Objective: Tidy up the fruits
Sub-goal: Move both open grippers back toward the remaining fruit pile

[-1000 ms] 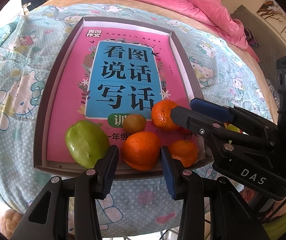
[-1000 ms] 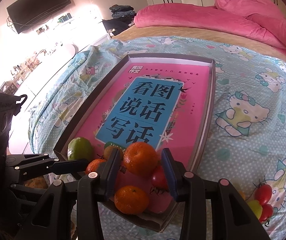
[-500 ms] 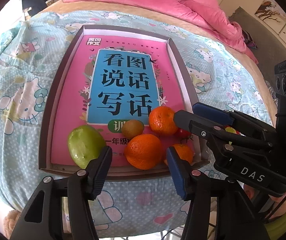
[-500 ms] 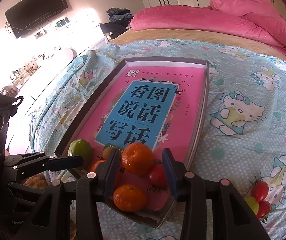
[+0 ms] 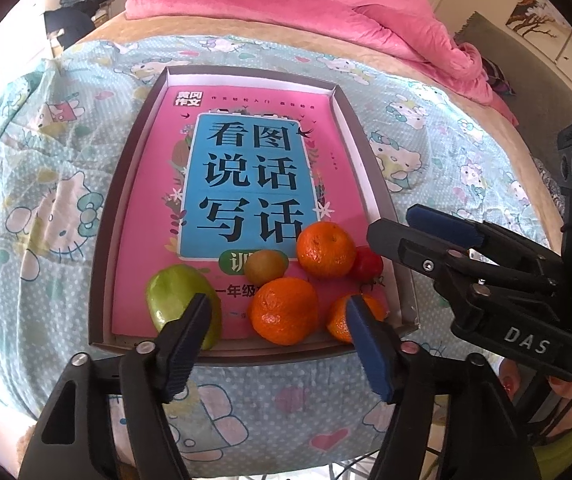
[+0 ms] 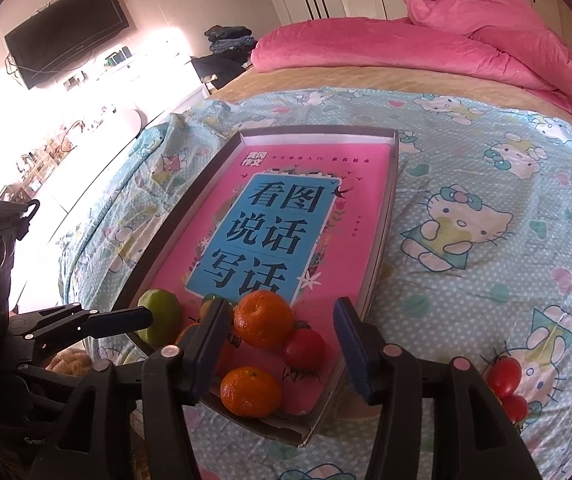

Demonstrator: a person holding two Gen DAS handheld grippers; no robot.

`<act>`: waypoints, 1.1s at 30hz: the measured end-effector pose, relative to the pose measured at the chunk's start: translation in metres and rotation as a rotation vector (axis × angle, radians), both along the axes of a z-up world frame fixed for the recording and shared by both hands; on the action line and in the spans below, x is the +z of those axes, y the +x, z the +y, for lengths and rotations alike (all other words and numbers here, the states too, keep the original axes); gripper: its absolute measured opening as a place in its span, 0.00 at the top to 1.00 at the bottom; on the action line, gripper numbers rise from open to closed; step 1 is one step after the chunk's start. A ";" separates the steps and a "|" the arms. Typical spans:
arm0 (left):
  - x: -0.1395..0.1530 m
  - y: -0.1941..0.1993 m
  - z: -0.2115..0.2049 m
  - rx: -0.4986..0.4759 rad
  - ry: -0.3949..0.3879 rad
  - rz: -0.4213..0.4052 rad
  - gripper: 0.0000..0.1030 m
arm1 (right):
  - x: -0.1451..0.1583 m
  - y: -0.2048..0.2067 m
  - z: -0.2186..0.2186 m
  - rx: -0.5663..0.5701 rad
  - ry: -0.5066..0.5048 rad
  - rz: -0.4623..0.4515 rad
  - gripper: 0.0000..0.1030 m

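Observation:
A shallow grey tray (image 5: 101,236) lined with a pink book lies on the bed. At its near end sit a green fruit (image 5: 173,300), a small yellow-green fruit (image 5: 265,266), three oranges (image 5: 285,309) (image 5: 325,249) (image 5: 340,320) and a red tomato (image 5: 368,263). My left gripper (image 5: 277,320) is open and empty, just short of the tray's near edge. My right gripper (image 6: 277,320) is open and empty above the tray's near right corner, over an orange (image 6: 262,318) and the tomato (image 6: 304,349). It shows at the right of the left wrist view (image 5: 414,224).
Red tomatoes (image 6: 504,376) lie on the Hello Kitty sheet right of the tray. A pink duvet (image 5: 326,12) is heaped at the far end of the bed. A TV (image 6: 69,44) hangs on the wall at left.
Both grippers have pulled back and up from the tray and opened wider. The fruits have not moved.

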State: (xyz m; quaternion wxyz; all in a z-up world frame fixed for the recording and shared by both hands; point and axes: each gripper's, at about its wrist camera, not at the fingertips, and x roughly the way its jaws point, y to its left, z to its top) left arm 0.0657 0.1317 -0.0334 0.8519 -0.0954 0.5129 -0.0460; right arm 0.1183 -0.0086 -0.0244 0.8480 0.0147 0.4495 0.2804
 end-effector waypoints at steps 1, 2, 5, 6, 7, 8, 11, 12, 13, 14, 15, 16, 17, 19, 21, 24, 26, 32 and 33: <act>0.000 0.000 0.000 0.000 0.004 -0.001 0.29 | 0.001 -0.001 -0.001 0.000 0.004 -0.004 0.45; 0.000 0.000 0.000 0.001 0.007 -0.002 0.29 | 0.002 -0.001 -0.001 0.000 0.007 -0.007 0.45; 0.002 -0.001 0.002 0.012 0.015 -0.008 0.28 | 0.004 -0.002 -0.001 0.000 0.006 -0.013 0.45; 0.003 -0.001 0.003 0.016 0.017 -0.012 0.28 | 0.005 -0.002 -0.001 0.000 0.007 -0.016 0.45; 0.004 -0.002 0.003 0.015 0.017 -0.016 0.28 | 0.006 -0.003 -0.001 -0.001 0.007 -0.018 0.45; 0.006 -0.002 0.004 0.015 0.016 -0.022 0.28 | 0.007 -0.003 -0.002 -0.001 0.010 -0.020 0.45; 0.011 -0.004 0.004 0.018 0.014 -0.040 0.27 | 0.010 -0.004 -0.004 -0.006 0.011 -0.027 0.45; 0.012 -0.004 0.004 0.020 0.014 -0.046 0.27 | 0.010 -0.005 -0.005 -0.008 0.012 -0.029 0.45; 0.014 -0.005 0.004 0.020 0.013 -0.051 0.27 | 0.011 -0.005 -0.006 -0.011 0.014 -0.032 0.45; 0.015 -0.005 0.005 0.021 0.012 -0.055 0.27 | 0.012 -0.006 -0.007 -0.014 0.015 -0.035 0.45; 0.016 -0.005 0.005 0.022 0.011 -0.056 0.27 | 0.013 -0.006 -0.008 -0.021 0.012 -0.040 0.45; 0.017 -0.005 0.005 0.023 0.011 -0.057 0.27 | 0.013 -0.006 -0.008 -0.025 0.011 -0.044 0.45; 0.017 -0.005 0.005 0.023 0.010 -0.060 0.27 | 0.014 -0.007 -0.009 -0.028 0.013 -0.046 0.45; 0.018 -0.005 0.006 0.024 0.007 -0.062 0.27 | 0.015 -0.007 -0.012 -0.036 0.018 -0.049 0.45; 0.020 -0.006 0.005 0.025 0.007 -0.067 0.27 | 0.017 -0.007 -0.015 -0.043 0.024 -0.052 0.45; 0.023 -0.007 0.005 0.027 0.003 -0.079 0.27 | 0.019 -0.008 -0.020 -0.055 0.040 -0.056 0.45; 0.025 -0.008 0.005 0.027 0.000 -0.085 0.27 | 0.021 -0.010 -0.022 -0.055 0.046 -0.058 0.44; 0.030 -0.009 0.000 0.022 0.007 -0.094 0.27 | 0.028 -0.015 -0.026 -0.052 0.048 -0.078 0.44; 0.031 -0.009 0.000 0.020 0.007 -0.096 0.27 | 0.030 -0.016 -0.027 -0.053 0.051 -0.082 0.44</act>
